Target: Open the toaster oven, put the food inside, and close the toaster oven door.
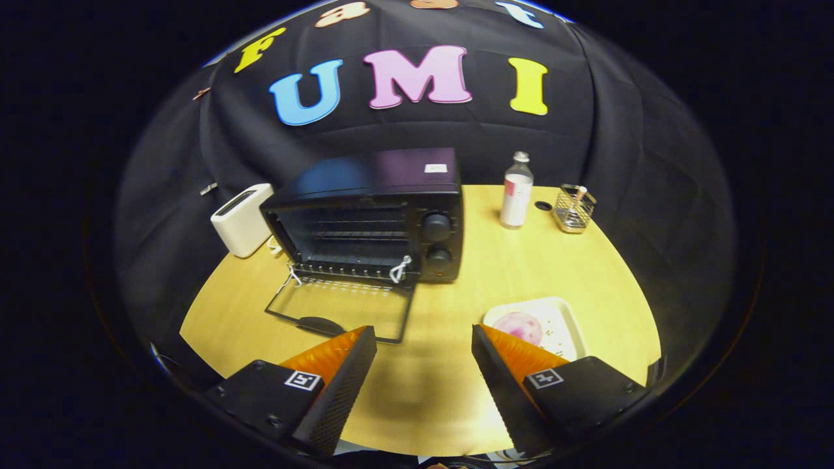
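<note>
Wooden table [456, 391], round-edged, carries everything.

Toaster oven [378, 215]: dark metal box at the far left-centre of the table, a rigid thing and likely heavy enough to stay put under a light push. Its door [339, 306] is already down, lying flat on the table toward the near side, glass panel in a thin frame. The dark handle [319, 324] sits at the door's near edge, just ahead of the left finger. White cord ties show at both hinge corners. Rack bars are visible inside; the cavity looks empty. Two knobs [436, 240] sit on the right of the front.

White toaster [242, 218] stands to the left of the oven, close beside it. Bottle [517, 192] and wire basket [574, 208] are far right, well apart from the oven.

Tray [554, 322]: pale, shallow, near right, partly behind the right finger. Probably light and stiff, and could slide on the smooth wood.

Food [518, 327]: a round pinkish piece lying on the tray, just beyond the right finger. It looks soft and light, possibly squashable. Best judged grip is across its width, squeezing gently, low enough not to roll it.

Gripper [423, 339]: jaws wide apart, holding nothing, over bare table between door and tray.

Opening reads as done; picking up the food is next.
</note>
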Demonstrator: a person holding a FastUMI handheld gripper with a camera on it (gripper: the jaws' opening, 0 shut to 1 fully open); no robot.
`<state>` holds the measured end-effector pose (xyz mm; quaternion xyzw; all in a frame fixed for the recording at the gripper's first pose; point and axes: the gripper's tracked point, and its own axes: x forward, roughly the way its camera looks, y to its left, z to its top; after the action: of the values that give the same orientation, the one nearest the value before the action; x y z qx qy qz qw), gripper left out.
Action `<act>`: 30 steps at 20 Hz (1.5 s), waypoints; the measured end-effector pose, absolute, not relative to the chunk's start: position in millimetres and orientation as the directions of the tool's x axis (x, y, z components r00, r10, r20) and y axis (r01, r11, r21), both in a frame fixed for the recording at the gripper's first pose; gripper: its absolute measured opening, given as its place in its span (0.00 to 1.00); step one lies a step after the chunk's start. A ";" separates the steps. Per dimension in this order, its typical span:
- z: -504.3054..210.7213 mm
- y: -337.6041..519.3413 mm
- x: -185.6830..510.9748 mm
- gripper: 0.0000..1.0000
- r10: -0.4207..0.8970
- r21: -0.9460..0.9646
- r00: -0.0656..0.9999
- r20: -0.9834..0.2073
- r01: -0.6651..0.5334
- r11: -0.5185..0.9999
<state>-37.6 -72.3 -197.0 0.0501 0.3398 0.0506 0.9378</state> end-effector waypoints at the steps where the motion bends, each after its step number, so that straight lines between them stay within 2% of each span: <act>1: -197.5 -87.8 -38.2 0.99 0.130 0.138 0.752 -0.646 -0.053 0.989; 7: -220.4 -181.3 -32.2 1.00 0.133 0.162 0.675 -0.726 -0.020 0.987; 13: -255.8 -235.1 -15.9 1.00 0.179 0.219 0.604 -0.776 -0.006 0.976; 26: -331.0 -242.9 -18.5 1.00 0.288 0.312 0.442 -0.849 -0.018 0.950; 30: -339.1 -238.3 -24.1 0.99 0.279 0.293 0.441 -0.853 -0.039 0.955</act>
<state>-24.1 -238.3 -339.1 0.1155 0.5201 0.0944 0.8410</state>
